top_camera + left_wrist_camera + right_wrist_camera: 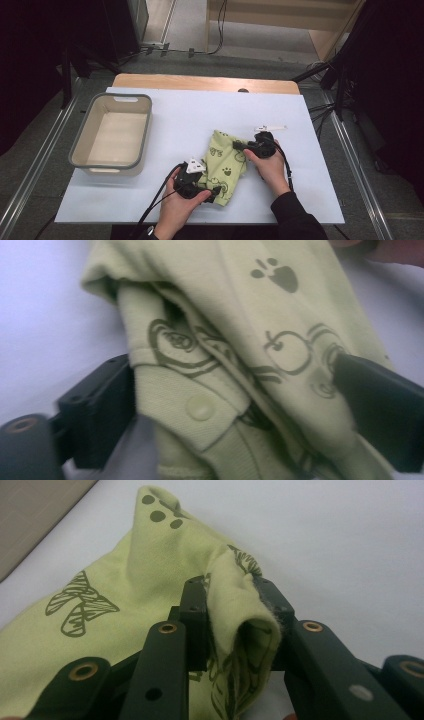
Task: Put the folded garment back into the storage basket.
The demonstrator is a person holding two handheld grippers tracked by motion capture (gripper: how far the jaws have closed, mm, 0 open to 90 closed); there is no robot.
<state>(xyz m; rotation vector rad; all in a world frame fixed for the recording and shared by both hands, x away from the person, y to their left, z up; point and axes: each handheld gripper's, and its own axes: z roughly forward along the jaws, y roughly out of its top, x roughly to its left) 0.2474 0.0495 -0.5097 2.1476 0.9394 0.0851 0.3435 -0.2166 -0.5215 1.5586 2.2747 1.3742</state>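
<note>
A light green garment (pixel 225 161) printed with dark paw, apple and mushroom shapes lies crumpled on the white table (pixel 190 112), near its front. My left gripper (pixel 214 192) comes in at the garment's near left corner. In the left gripper view its jaws (pixel 235 380) stand wide on either side of a bunched, snap-buttoned edge of the garment (pixel 210 365), so it is open. My right gripper (pixel 238 145) is at the garment's far right edge. In the right gripper view it (pixel 230 587) is shut on a raised fold of the garment (pixel 245 630).
A beige tub with a grey rim (pixel 143 131) stands on the left part of the table. A small white strip (pixel 270 128) lies just beyond my right gripper. The table's far wooden edge (pixel 200 82) borders a floor with cables and dark stands.
</note>
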